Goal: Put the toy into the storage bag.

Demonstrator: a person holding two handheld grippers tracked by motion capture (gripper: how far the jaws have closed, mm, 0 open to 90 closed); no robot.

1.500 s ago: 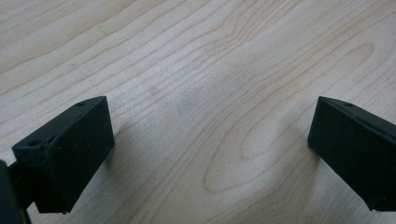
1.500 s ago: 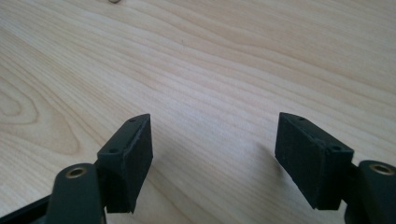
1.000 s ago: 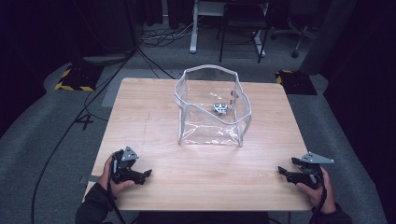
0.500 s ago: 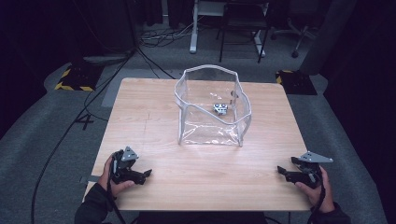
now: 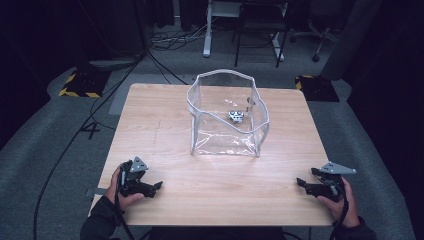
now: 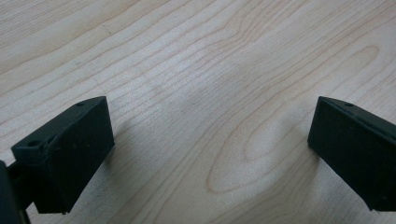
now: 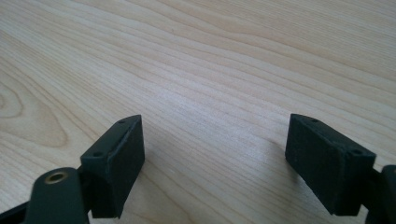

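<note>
A clear plastic bag (image 5: 227, 115) with a white rim stands open at the middle of the wooden table (image 5: 165, 120). A small black-and-white object (image 5: 236, 117) lies inside it near the back. My left gripper (image 5: 156, 187) rests on the table at the front left, held in a hand, open with nothing between its jaws. In the left gripper view the left gripper (image 6: 210, 140) has its jaws spread wide over bare wood. My right gripper (image 5: 300, 183) rests at the front right, also open. The right gripper (image 7: 212, 154) frames bare wood too.
Around the table the floor is dark grey carpet. Black cables (image 5: 70, 145) run across it on the left. A white desk frame (image 5: 206, 30) and a chair base (image 5: 315, 37) stand behind the table. Yellow-and-black striped plates (image 5: 80, 85) lie at the far corners.
</note>
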